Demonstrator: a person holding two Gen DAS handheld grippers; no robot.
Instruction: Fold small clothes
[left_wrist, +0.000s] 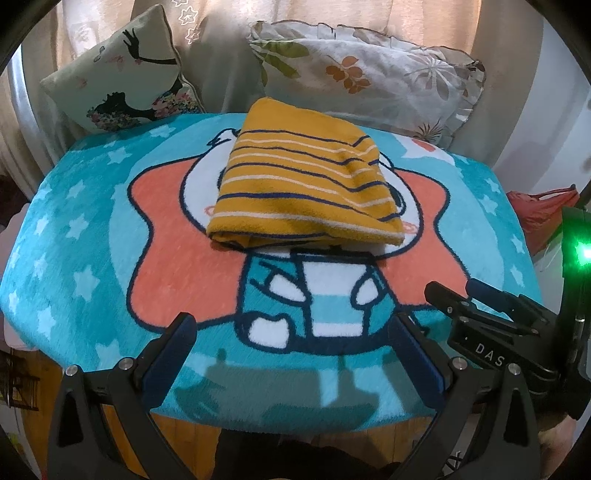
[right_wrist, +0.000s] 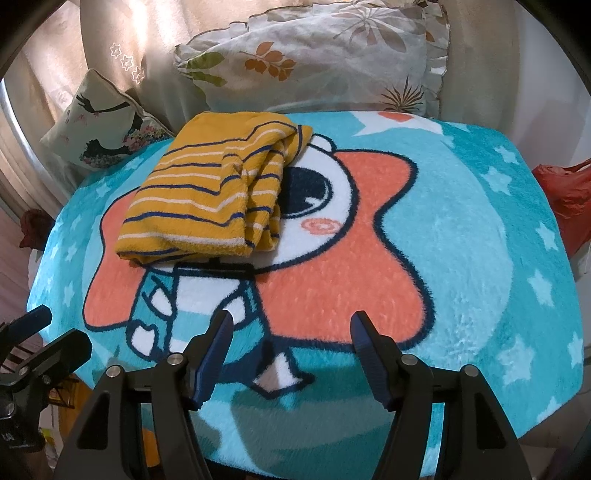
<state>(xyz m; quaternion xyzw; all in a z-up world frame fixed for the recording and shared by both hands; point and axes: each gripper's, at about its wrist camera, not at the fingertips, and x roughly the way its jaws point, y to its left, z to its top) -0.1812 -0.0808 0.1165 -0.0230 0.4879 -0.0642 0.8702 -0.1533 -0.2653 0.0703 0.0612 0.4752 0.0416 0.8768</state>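
A folded yellow garment (left_wrist: 306, 184) with navy and white stripes lies on the teal cartoon rug (left_wrist: 92, 229), toward its far side. In the right wrist view the folded garment (right_wrist: 214, 192) sits at the upper left, with its layered edges facing right. My left gripper (left_wrist: 291, 328) hovers over the rug's near edge, jaws wide apart and nothing between them. My right gripper (right_wrist: 291, 328) is likewise open and empty over the near part of the rug (right_wrist: 461, 240). Each gripper shows at the edge of the other's view: the right one (left_wrist: 454, 291), the left one (right_wrist: 48, 332).
Two pillows lean at the back: a floral one (left_wrist: 369, 74) and one with a dark figure print (left_wrist: 122, 81). A red plastic bag (left_wrist: 539, 210) lies off the rug's right side. Wooden floor (left_wrist: 192, 428) shows below the rug's near edge.
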